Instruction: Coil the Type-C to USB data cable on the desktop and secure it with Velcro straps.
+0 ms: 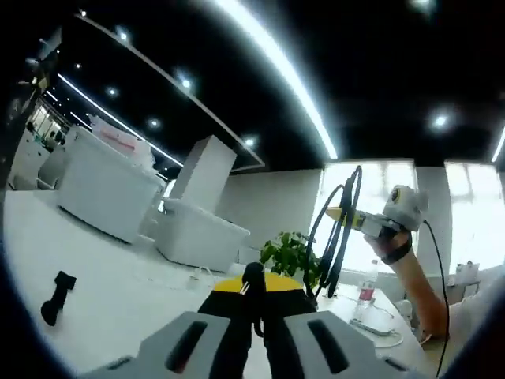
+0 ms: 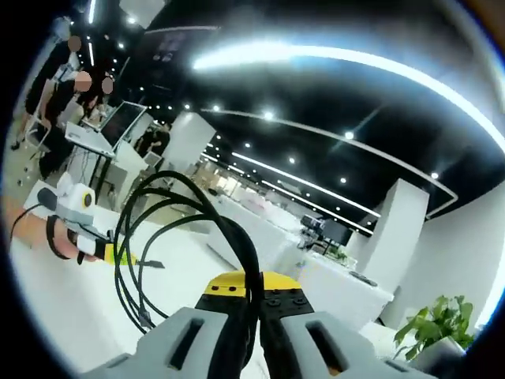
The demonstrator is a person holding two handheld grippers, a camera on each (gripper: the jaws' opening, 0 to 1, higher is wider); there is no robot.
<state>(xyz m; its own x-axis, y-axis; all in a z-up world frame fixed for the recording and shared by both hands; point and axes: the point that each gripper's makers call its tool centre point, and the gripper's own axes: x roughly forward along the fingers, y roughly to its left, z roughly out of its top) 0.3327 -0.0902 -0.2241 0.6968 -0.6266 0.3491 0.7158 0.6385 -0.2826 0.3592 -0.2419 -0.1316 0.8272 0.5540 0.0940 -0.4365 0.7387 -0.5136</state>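
Observation:
The black data cable (image 2: pixel 170 207) hangs in several loose loops in the air. My right gripper (image 2: pixel 252 306) is shut on the bundle where the loops meet. In the left gripper view the same loops (image 1: pixel 335 237) hang from the right gripper (image 1: pixel 342 214), held by a hand at the right. My left gripper (image 1: pixel 254 306) is shut on one end of the cable, whose black plug (image 1: pixel 252 276) sticks up between the jaws. In the right gripper view the left gripper (image 2: pixel 131 258) comes in from the left with the cable end in it. A black strap-like piece (image 1: pixel 57 297) lies on the white table (image 1: pixel 118 300).
A potted plant (image 1: pixel 289 254), a water bottle (image 1: pixel 367 289) and white boxes (image 1: pixel 197 235) stand at the far side of the table. White cords lie near the boxes. People stand by desks (image 2: pixel 87 134) at the far left of the right gripper view.

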